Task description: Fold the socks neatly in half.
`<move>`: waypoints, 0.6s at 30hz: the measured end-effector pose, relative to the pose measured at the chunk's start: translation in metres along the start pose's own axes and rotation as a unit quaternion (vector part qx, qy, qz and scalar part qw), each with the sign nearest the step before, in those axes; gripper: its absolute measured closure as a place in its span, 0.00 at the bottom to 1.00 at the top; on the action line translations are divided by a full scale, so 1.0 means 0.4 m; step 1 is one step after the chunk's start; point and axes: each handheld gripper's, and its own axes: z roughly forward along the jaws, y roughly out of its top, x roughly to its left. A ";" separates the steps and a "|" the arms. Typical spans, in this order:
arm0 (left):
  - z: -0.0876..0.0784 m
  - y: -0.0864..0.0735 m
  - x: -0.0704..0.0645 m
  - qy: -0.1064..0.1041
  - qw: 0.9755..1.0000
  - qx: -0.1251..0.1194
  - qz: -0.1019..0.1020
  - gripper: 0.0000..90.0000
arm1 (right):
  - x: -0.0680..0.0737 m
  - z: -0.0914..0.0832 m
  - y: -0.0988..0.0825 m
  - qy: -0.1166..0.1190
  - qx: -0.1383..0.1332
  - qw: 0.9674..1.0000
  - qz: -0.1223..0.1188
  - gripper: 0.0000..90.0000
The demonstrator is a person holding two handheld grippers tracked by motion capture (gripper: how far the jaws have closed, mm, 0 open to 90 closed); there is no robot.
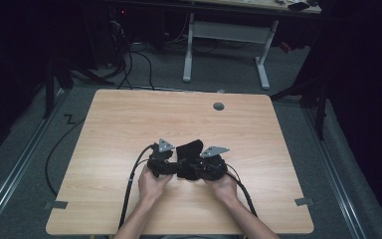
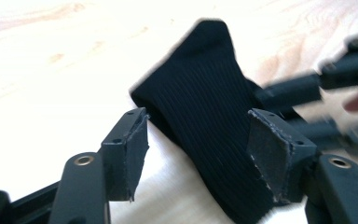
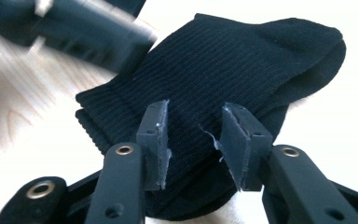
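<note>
Left gripper [image 2: 196, 140] agape astride black sock [image 2: 205, 121], right gripper [image 3: 193, 135] seemingly unclamped

One camera sits high on the near side and looks down at the whole table [image 1: 129, 114]. Two cameras ride low and very close. Both see the same black sock [image 2: 205, 107], from left and right.

Blk ribbed sock [image 3: 223, 60], light-wood table [image 1: 129, 124]

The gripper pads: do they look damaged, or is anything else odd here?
Yes. The right gripper pads have frayed, torn edges; the left gripper pads look scuffed. The black sock lies folded, nothing unusual.
</note>
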 end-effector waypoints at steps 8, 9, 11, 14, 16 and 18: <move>0.034 0.041 0.041 0.009 1.000 0.019 -0.013 0.43 | 0.030 -0.012 -0.018 -0.002 -0.009 1.000 -0.004 0.61; 0.039 0.045 0.044 0.011 1.000 0.020 -0.012 0.43 | 0.032 -0.013 -0.019 -0.002 -0.011 1.000 -0.006 0.60; 0.045 0.049 0.055 0.005 1.000 0.013 -0.024 0.45 | 0.039 -0.015 -0.022 -0.002 -0.012 1.000 -0.008 0.59; 0.063 0.053 0.063 0.000 0.999 0.027 -0.033 0.45 | 0.047 -0.020 -0.025 -0.002 -0.015 1.000 -0.009 0.58; 0.075 0.057 0.064 -0.004 0.999 0.033 -0.037 0.45 | 0.050 -0.020 -0.028 0.000 -0.015 1.000 -0.011 0.58; 0.080 0.058 0.064 -0.005 0.999 0.036 -0.039 0.45 | 0.050 -0.021 -0.029 0.002 -0.016 1.000 -0.008 0.58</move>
